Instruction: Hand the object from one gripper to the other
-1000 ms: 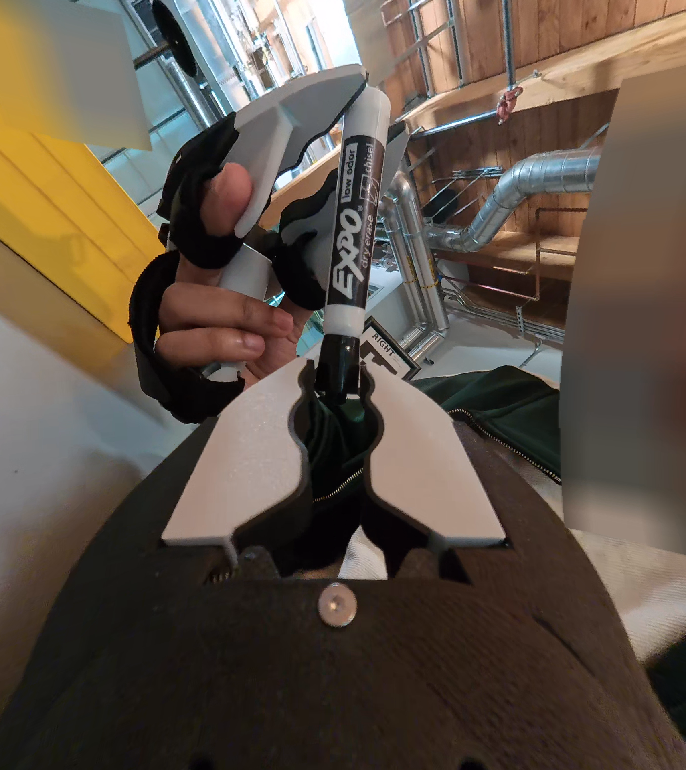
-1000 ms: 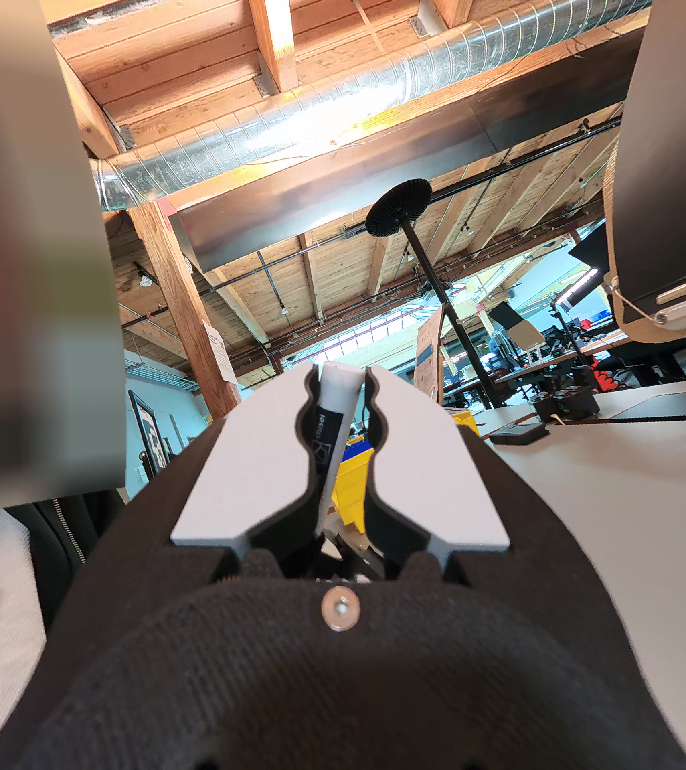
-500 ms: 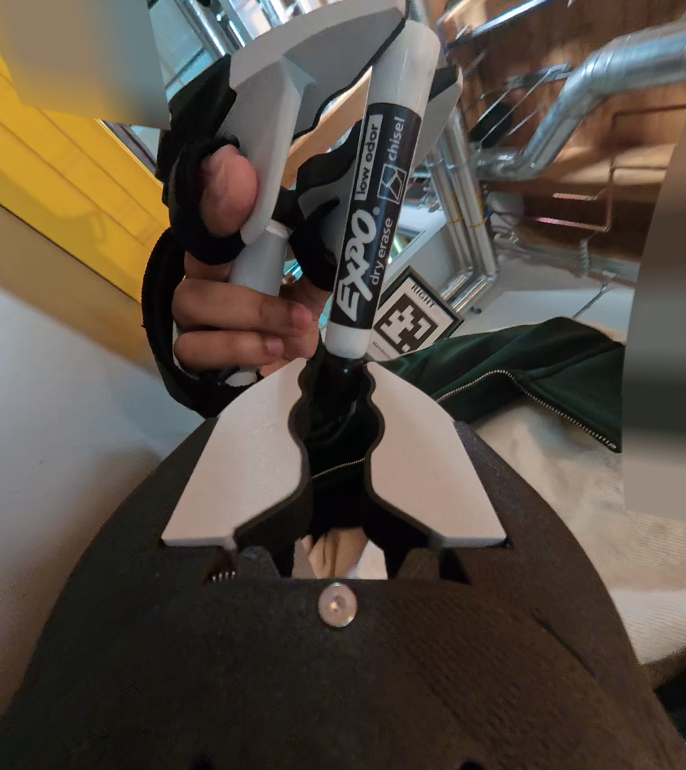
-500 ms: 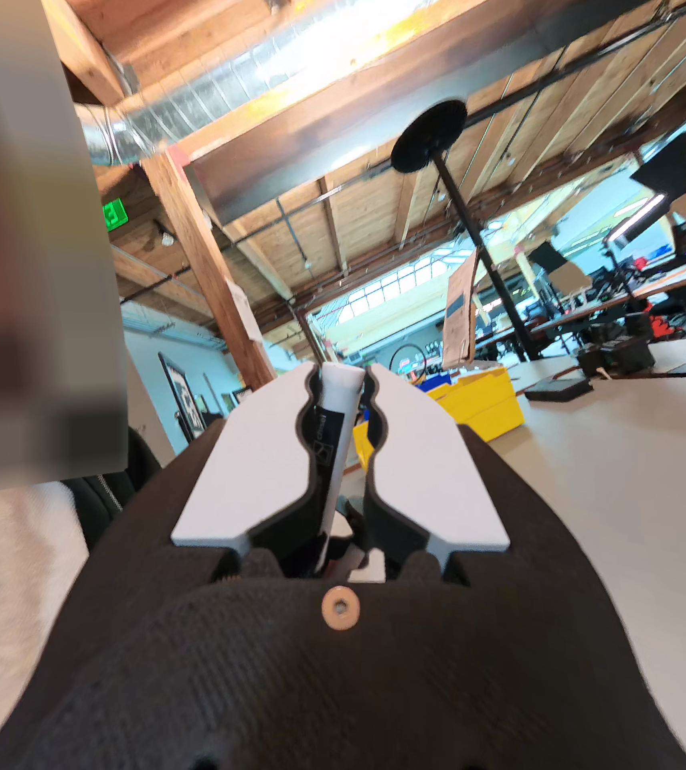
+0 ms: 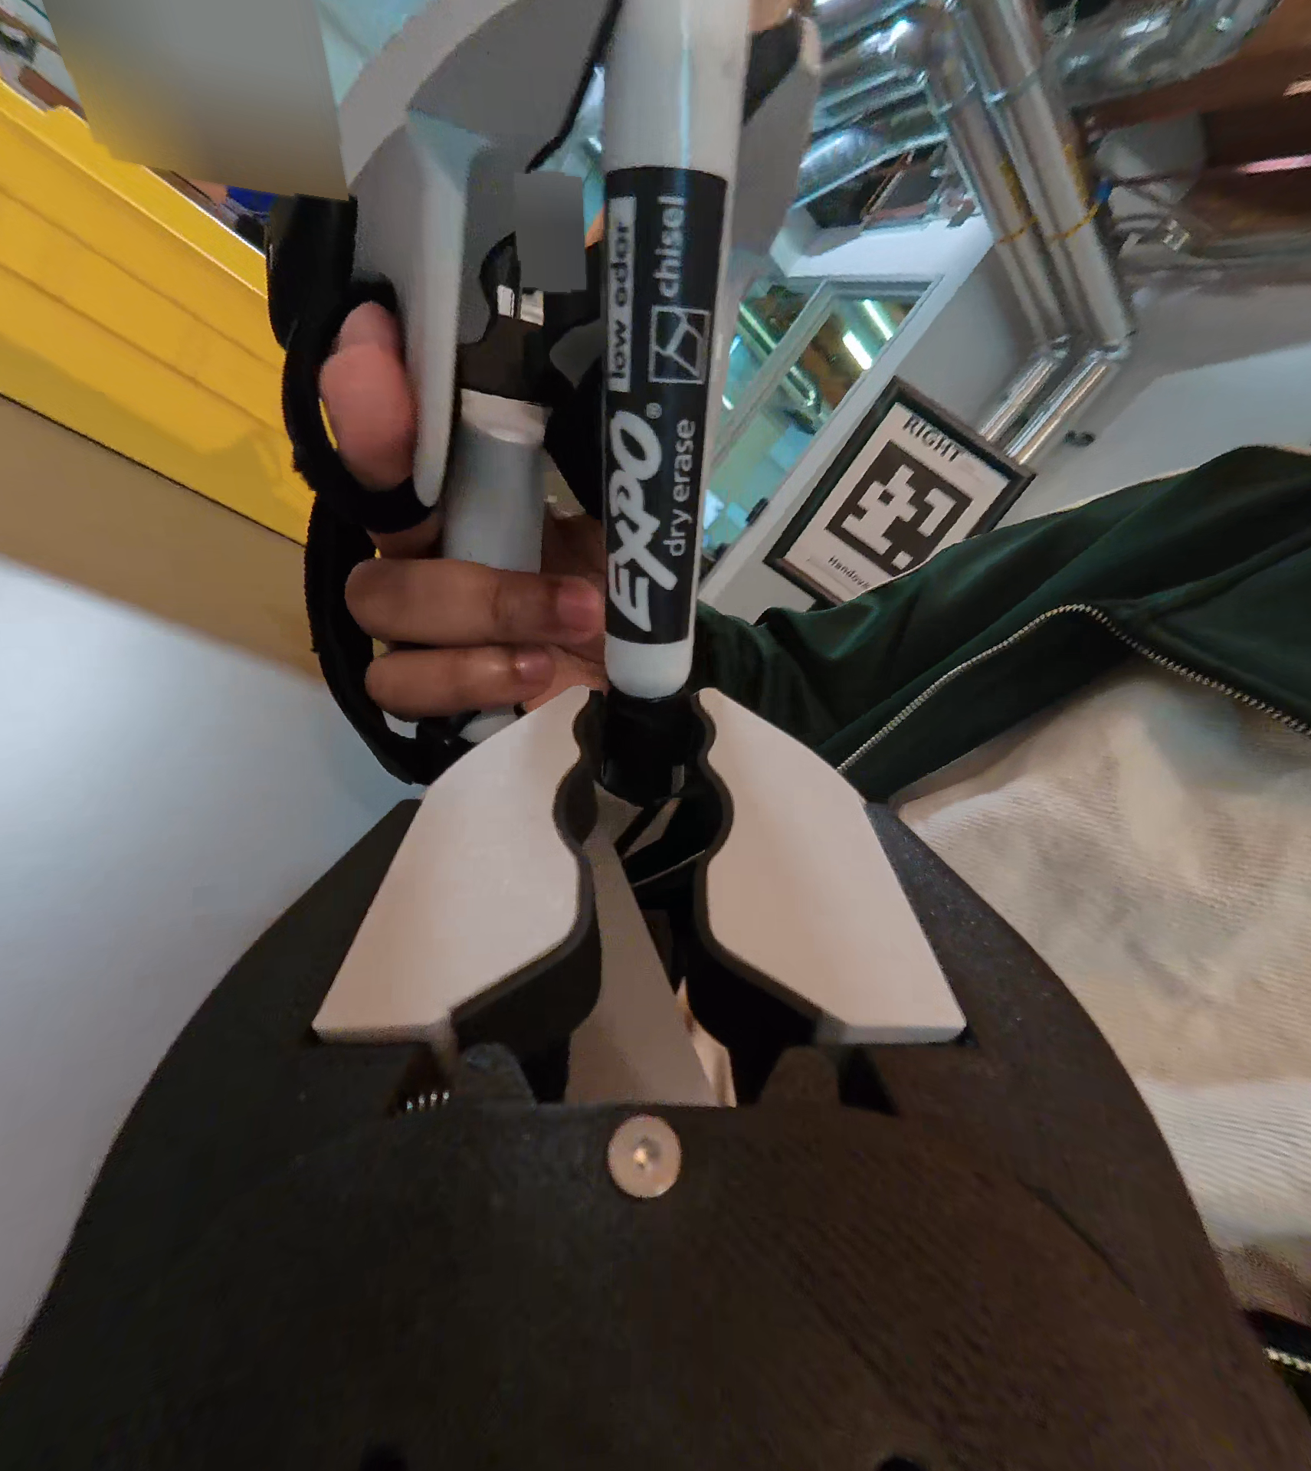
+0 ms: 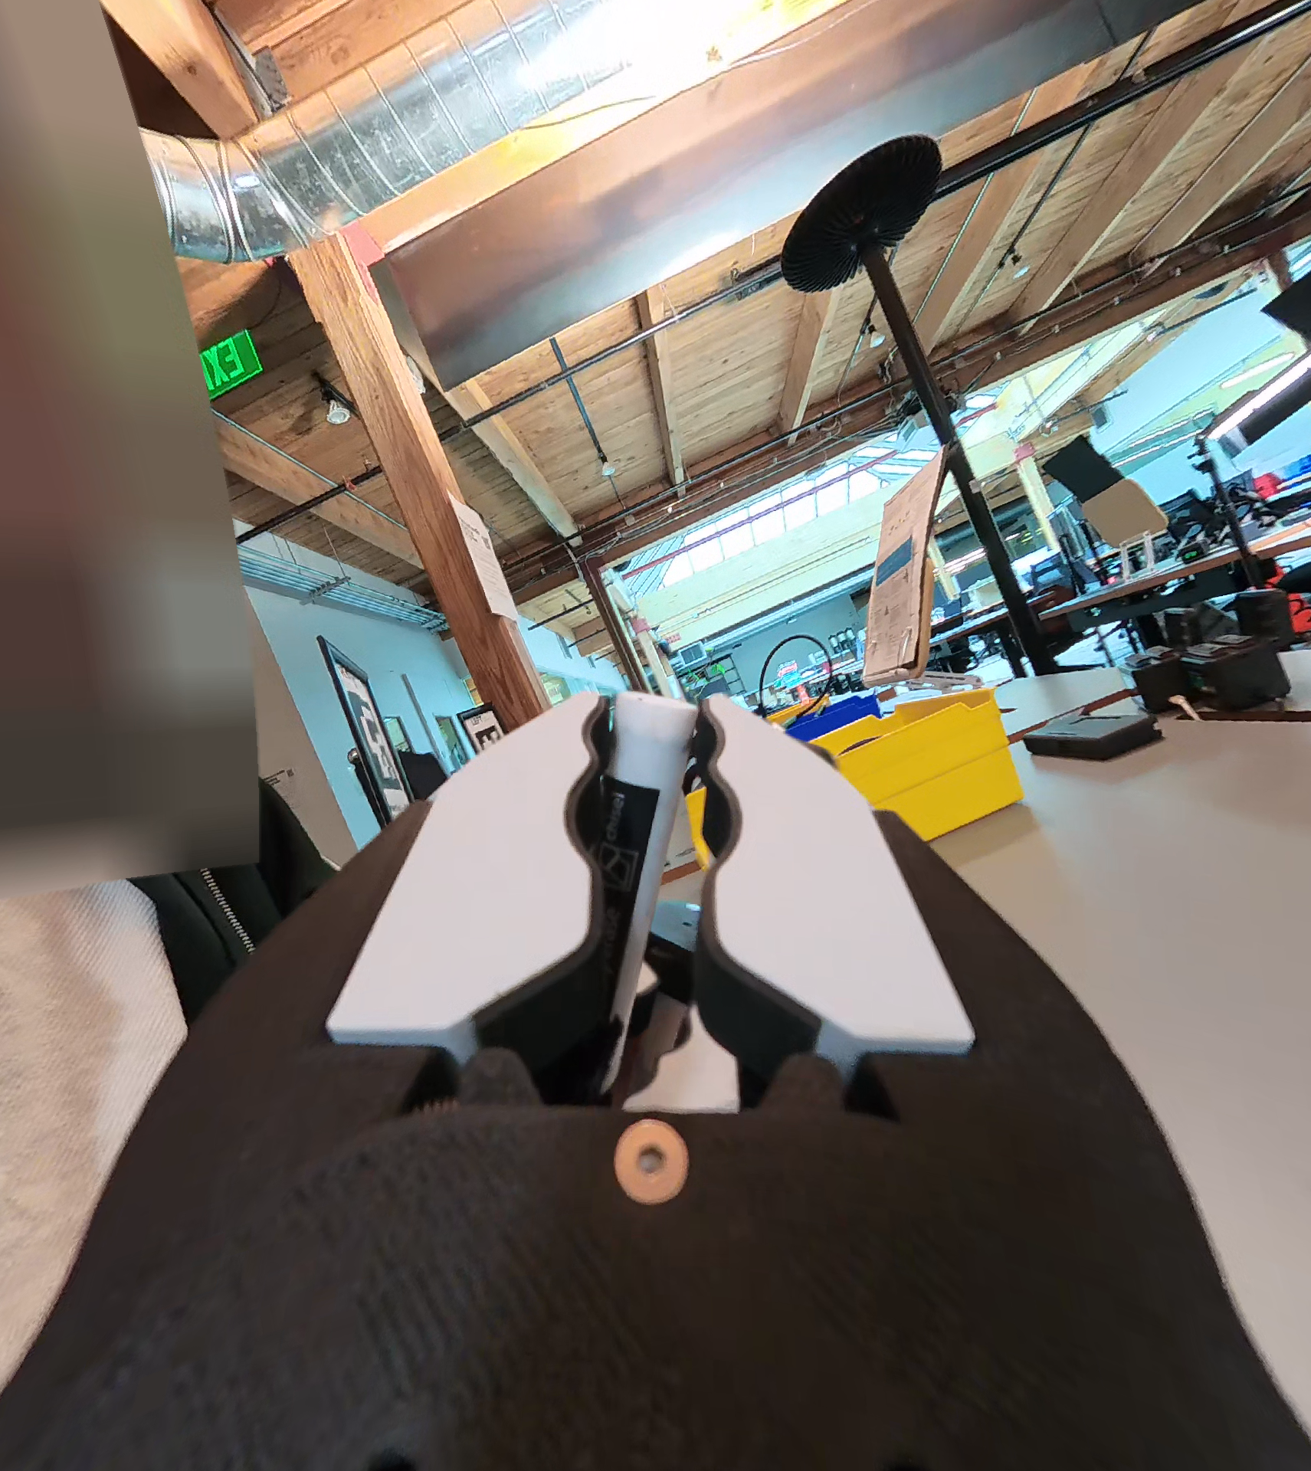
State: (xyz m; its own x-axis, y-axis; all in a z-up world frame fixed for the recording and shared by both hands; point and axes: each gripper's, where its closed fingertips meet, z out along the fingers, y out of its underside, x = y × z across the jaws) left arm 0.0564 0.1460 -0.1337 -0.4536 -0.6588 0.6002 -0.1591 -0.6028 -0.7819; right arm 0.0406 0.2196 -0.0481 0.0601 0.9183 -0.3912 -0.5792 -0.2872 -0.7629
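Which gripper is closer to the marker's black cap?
Left. The left gripper is clamped right around the black cap, touching it. The right gripper grips the marker at its opposite, white end, away from the cap.

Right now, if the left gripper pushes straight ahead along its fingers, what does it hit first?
The marker. Its black cap end already sits between the left gripper's fingertips, so pushing on drives along the marker toward the right gripper and the hand just behind. Depth there is hard to judge.
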